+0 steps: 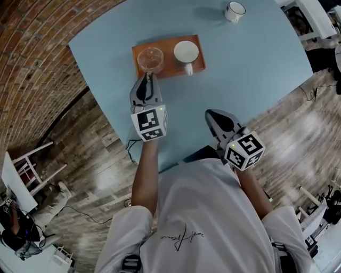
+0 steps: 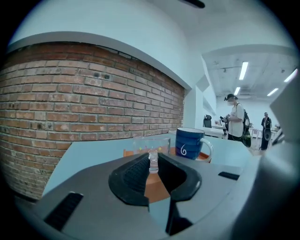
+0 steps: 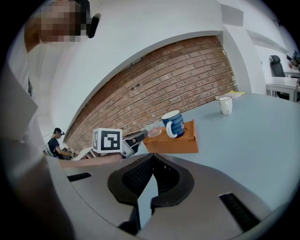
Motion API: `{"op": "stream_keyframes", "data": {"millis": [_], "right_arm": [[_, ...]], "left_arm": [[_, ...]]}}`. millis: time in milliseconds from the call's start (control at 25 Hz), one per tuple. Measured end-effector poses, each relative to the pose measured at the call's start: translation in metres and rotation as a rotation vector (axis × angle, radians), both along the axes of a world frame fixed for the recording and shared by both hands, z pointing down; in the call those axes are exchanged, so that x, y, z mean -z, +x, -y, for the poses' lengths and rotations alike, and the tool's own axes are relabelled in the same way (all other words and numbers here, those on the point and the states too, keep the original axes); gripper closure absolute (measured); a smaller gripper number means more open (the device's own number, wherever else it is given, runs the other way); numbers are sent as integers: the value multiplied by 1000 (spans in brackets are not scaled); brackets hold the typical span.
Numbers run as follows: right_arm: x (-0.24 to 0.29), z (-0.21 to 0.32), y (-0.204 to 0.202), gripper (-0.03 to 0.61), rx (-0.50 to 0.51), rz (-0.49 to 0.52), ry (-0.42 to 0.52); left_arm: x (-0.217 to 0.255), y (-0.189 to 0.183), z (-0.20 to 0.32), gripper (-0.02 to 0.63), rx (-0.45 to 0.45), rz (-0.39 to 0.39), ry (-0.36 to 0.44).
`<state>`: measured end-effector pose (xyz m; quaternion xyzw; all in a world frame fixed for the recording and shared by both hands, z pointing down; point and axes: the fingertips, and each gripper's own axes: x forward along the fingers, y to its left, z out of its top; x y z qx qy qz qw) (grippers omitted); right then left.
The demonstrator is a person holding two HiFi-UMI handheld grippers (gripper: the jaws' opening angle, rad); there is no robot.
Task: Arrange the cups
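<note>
An orange tray (image 1: 166, 65) lies on the blue table (image 1: 256, 64). On its left side stands a clear glass cup (image 1: 149, 57), on its right a blue mug (image 1: 186, 52) that is white inside. My left gripper (image 1: 148, 75) reaches the glass cup from the near side. In the left gripper view, the cup's clear handle (image 2: 153, 161) sits pinched between the jaw tips, with the blue mug (image 2: 189, 144) behind it to the right. My right gripper (image 1: 210, 113) hovers at the table's near edge, shut (image 3: 152, 157) and holding nothing. A small white cup (image 1: 234, 11) stands alone at the far side.
A brick wall (image 2: 93, 93) runs along the table's left. White chairs (image 1: 24, 173) stand on the wooden floor at the left. People (image 2: 236, 123) stand far off in the room behind the table. A bench or seat edge lies under my right gripper.
</note>
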<state>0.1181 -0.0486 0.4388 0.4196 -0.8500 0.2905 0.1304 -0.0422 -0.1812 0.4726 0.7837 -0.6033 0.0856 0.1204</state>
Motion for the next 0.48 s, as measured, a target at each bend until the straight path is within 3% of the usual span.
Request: {"op": "stream_keyframes", "data": {"millis": [480], "right_arm": [[9, 4, -9, 557, 28, 1, 17]], "left_arm": [[-1, 8, -2, 560, 38, 12, 25]]}}
